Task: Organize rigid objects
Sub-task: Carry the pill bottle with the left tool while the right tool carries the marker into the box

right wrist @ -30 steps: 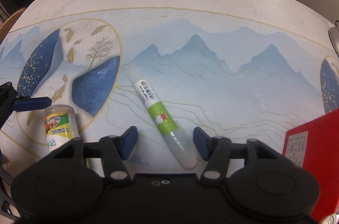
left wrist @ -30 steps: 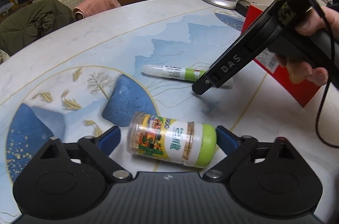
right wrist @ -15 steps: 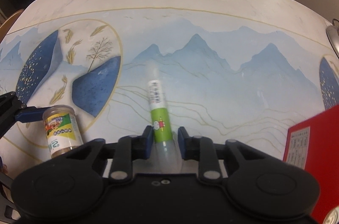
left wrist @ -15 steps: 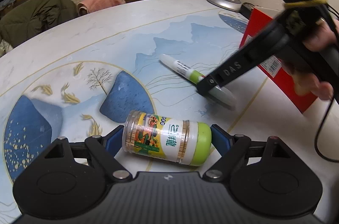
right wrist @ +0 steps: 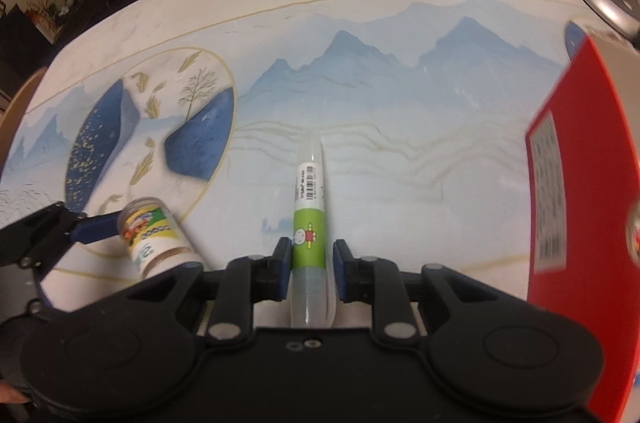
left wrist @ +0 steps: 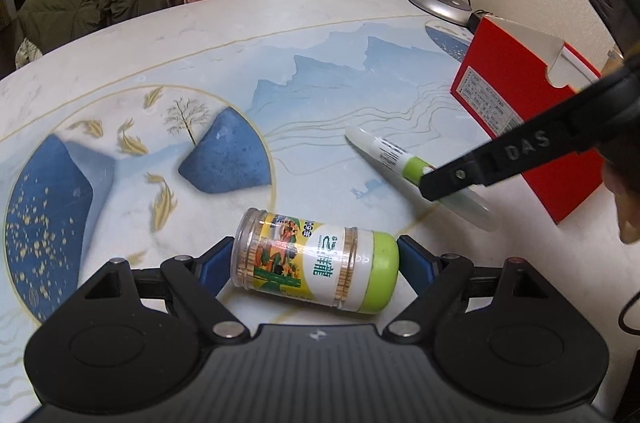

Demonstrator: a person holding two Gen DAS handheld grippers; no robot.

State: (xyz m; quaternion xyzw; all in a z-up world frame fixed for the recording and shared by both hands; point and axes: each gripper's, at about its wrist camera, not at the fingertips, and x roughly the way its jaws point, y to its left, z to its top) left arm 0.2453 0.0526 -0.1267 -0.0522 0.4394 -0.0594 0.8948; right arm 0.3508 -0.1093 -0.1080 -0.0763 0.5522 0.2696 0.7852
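Right wrist view: the right tongs (right wrist: 309,265) are clamped on the clear-capped end of the green-and-white marker (right wrist: 309,207), which points away over the painted surface (right wrist: 400,71). Left wrist view: the left tongs (left wrist: 315,263) stand wide apart around the toothpick jar (left wrist: 316,261), which lies on its side on the surface, green lid to the right; the blue pads sit just beside both ends. A red box (left wrist: 516,95) stands right of the marker.

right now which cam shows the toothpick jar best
The left wrist view: the toothpick jar lies sideways, whole, between the left gripper fingers. The right wrist view shows it small at the left edge, partly hidden.
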